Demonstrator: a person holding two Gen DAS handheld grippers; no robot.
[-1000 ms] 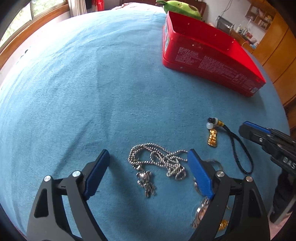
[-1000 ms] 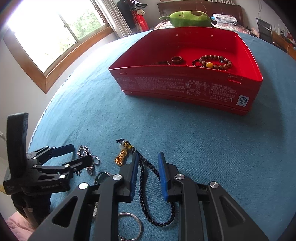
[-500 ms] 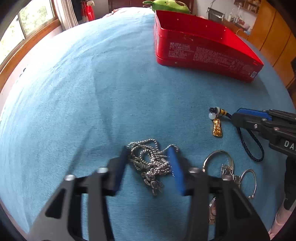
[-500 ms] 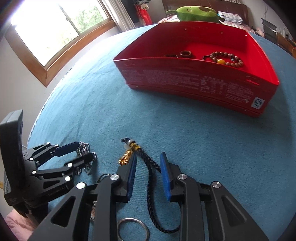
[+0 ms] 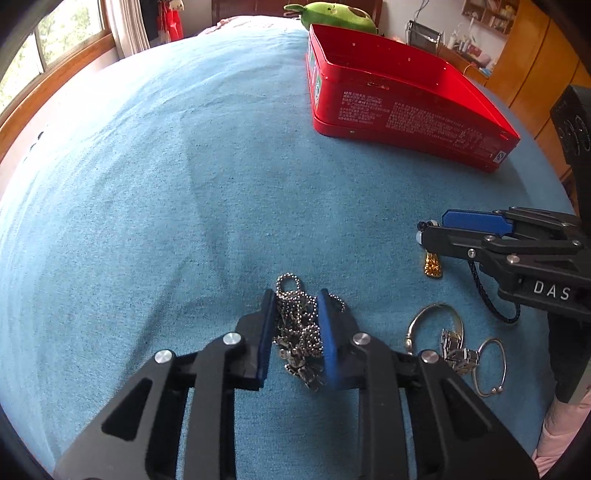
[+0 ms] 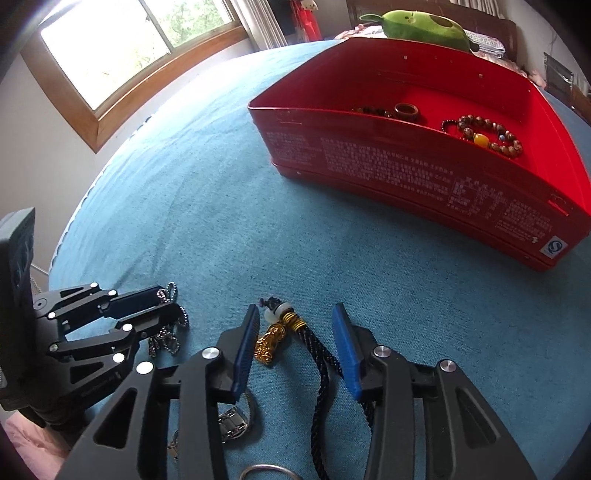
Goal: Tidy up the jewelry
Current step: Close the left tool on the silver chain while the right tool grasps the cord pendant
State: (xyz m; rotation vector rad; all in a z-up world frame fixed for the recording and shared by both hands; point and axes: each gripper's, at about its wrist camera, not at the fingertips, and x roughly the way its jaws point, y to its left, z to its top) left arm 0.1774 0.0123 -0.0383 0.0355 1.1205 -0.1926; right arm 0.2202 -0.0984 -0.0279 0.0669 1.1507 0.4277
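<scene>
A silver chain necklace (image 5: 297,325) lies bunched on the blue cloth. My left gripper (image 5: 294,295) has its jaws closing, and both blue pads press on the chain's sides; the left gripper (image 6: 168,304) also shows at the left of the right wrist view. A black cord (image 6: 321,362) with a gold charm (image 6: 269,341) lies between the fingers of my right gripper (image 6: 295,308). Its jaws are opening and the pads stand clear of the cord. The right gripper (image 5: 436,224) shows at the right of the left wrist view, over the gold charm (image 5: 433,266). The red tin (image 6: 406,173) stands beyond.
The red tin (image 5: 406,114) holds a beaded bracelet (image 6: 487,134) and a dark ring (image 6: 406,110). Key rings with metal links (image 5: 454,347) lie between the two grippers. A green plush toy (image 6: 421,22) sits behind the tin. A window (image 6: 129,48) is at the left.
My left gripper's jaws came together from wide apart around the chain and bunched it. My right gripper's jaws widened and moved forward along the cord to the charm.
</scene>
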